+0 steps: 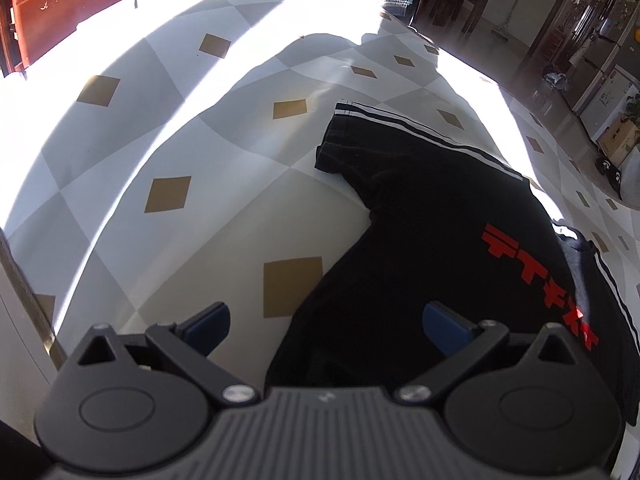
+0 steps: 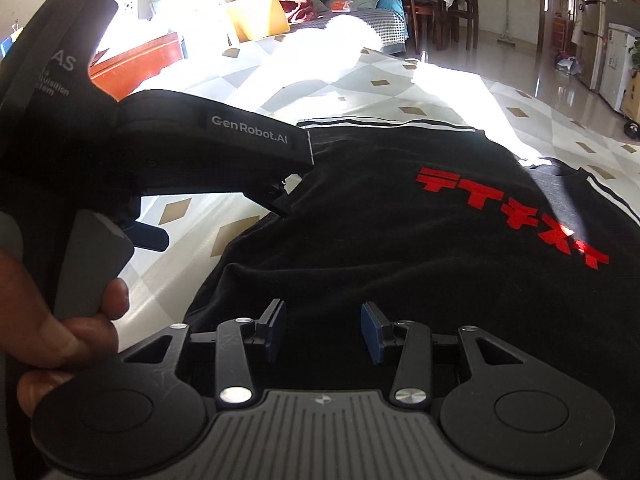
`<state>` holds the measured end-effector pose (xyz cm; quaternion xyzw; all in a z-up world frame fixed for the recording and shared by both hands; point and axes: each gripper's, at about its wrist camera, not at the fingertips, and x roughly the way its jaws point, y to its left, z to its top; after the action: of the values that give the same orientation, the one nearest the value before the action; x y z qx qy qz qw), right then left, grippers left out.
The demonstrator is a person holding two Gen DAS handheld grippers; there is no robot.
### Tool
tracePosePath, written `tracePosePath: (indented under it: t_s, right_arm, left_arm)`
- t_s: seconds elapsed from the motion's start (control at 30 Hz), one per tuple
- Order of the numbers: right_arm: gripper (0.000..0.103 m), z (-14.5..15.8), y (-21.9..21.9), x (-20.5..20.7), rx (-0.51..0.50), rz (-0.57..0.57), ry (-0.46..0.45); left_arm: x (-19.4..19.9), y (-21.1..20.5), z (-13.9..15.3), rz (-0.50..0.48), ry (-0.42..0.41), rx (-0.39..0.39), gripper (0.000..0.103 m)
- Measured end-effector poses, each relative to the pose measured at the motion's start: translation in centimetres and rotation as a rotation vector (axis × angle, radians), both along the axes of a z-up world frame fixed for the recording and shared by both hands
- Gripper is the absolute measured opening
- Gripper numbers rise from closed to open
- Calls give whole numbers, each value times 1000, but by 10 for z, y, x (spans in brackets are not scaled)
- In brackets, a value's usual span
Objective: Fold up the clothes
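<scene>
between the blue pads of my right gripper [image 2: 323, 332] i see only black cloth lying lower down; the jaws stand partly apart, nothing pinched in them, and they hang over the near hem of the black t-shirt [image 2: 400, 220], which spreads out ahead of them on the diamond-patterned sheet [image 2: 400, 84]; the shirt's long axis runs from that hem away and to the right, past the red lettering [image 2: 512, 212] toward the collar [image 2: 576, 172] at the far right, so the body lies straight ahead of this claw; out to its left i see my left gripper [image 2: 152, 236] from the side, with the person's fingers [image 2: 80, 320] on its handle, and its jaw tip sits over bare sheet just beside the shirt's left edge; from its own camera the left gripper [image 1: 326, 322] is spread wide and empty, its left pad [image 1: 208, 324] over the sheet and its right pad [image 1: 446, 326] over the cloth, so it straddles the shirt's side edge; ahead of it and to the right the striped sleeve [image 1: 360, 136] sticks out flat toward the far side; my judgement: the left hand is the nearer one to that sleeve and side edge, so the coming fold turns on it taking that edge and carrying it rightward across the lettering, while the right stays over the hem
</scene>
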<state>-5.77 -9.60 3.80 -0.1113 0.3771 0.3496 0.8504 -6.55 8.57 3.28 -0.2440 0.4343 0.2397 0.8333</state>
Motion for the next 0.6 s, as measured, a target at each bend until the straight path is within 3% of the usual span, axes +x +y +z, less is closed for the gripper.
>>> tracePosePath:
  t_s: [0.4, 0.6]
  right_arm:
    - [42, -3, -66, 19, -12, -172, 15]
    - [42, -2, -102, 38, 15, -319, 17]
  left_arm:
    - [23, -46, -14, -125, 30, 29, 103]
    - [30, -62, -23, -146, 49, 71, 103]
